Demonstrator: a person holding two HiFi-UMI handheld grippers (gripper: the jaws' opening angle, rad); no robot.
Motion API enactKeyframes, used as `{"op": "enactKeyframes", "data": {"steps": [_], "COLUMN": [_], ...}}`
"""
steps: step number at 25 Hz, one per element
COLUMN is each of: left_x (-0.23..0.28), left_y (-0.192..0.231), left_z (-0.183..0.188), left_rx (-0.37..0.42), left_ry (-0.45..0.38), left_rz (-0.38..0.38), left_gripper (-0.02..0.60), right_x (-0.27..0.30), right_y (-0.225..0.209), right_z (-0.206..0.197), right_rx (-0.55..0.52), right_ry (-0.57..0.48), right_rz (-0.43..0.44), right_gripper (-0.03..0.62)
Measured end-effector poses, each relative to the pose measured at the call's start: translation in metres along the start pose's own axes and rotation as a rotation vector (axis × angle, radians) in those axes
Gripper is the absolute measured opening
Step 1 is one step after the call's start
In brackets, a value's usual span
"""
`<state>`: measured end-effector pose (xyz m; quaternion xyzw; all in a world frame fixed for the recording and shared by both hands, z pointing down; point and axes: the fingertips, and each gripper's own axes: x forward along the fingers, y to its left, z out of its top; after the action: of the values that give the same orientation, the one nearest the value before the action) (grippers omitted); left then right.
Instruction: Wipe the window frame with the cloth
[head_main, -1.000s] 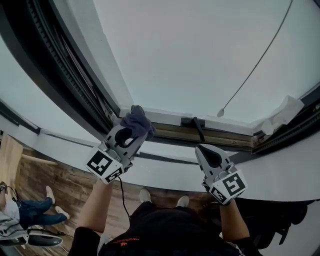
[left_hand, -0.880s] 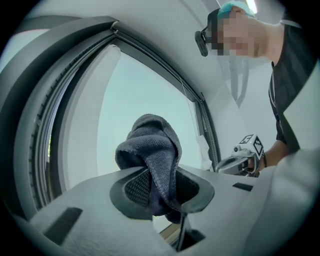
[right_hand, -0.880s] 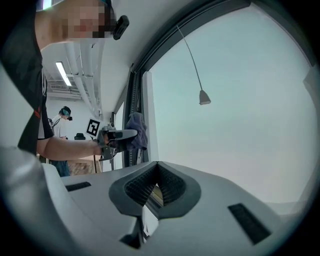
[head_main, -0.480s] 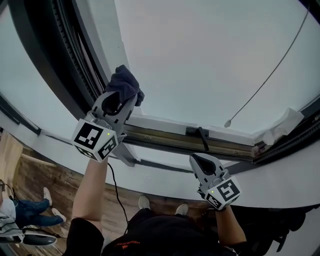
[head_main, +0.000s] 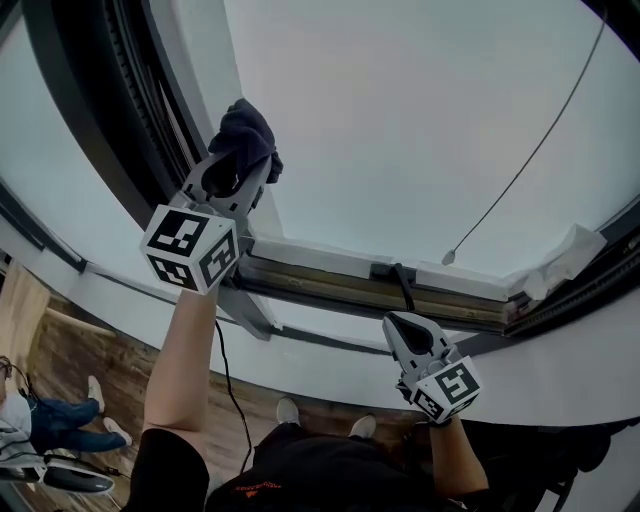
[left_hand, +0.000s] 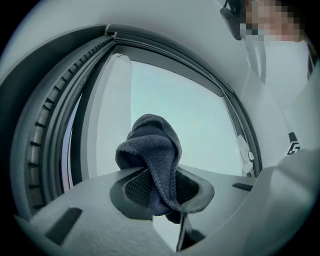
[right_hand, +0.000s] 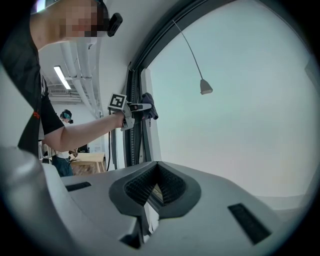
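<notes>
A dark grey cloth (head_main: 243, 135) is bunched in my left gripper (head_main: 236, 160), which is shut on it and held up against the white upright of the window frame (head_main: 205, 75). In the left gripper view the cloth (left_hand: 152, 155) hangs folded between the jaws, with the frame's upright (left_hand: 107, 115) just behind it. The right gripper view shows the left gripper (right_hand: 145, 111) and cloth (right_hand: 149, 112) pressed to the frame at a distance. My right gripper (head_main: 405, 330) hangs lower, below the bottom rail (head_main: 370, 275), shut with nothing in it.
A thin cord with a small weight (head_main: 448, 256) hangs across the glass. A crumpled white cover (head_main: 560, 262) sits at the frame's lower right corner. A black handle (head_main: 402, 282) lies on the bottom rail. A person (head_main: 40, 420) is on the wooden floor at the lower left.
My left gripper has carried the cloth up from the frame's bottom left corner along the left upright. The right gripper has dropped slightly and stayed shut.
</notes>
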<state>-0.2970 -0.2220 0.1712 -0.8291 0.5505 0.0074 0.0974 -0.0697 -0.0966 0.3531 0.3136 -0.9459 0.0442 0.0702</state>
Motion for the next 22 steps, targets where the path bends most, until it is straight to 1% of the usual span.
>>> {"op": "enactKeyframes", "data": {"steps": [6,11,17,22], "left_x": [0.021,0.035,0.040,0.045], "left_y": [-0.012,-0.023,-0.027,-0.047], "left_z": [-0.004,-0.005,-0.004,-0.002], "left_rx": [-0.015,-0.037,-0.067,-0.060], "left_ry": [0.031,0.036,0.037,0.040], "left_rz": [-0.010,-0.017,-0.022,-0.054], "left_gripper": [0.101,0.101,0.101,0.100], "right_x": [-0.016,-0.029,-0.039,-0.044], "right_y": [-0.015,-0.024,-0.031,-0.029], "right_z": [-0.003,-0.009,-0.012,-0.011], "right_rx": [0.031,0.046,0.073,0.068], "right_ry": [-0.015,-0.016,-0.025,-0.030], "right_rz": [-0.024,-0.038,-0.055,-0.053], "right_gripper": [0.003,0.003,0.003,0.003]}}
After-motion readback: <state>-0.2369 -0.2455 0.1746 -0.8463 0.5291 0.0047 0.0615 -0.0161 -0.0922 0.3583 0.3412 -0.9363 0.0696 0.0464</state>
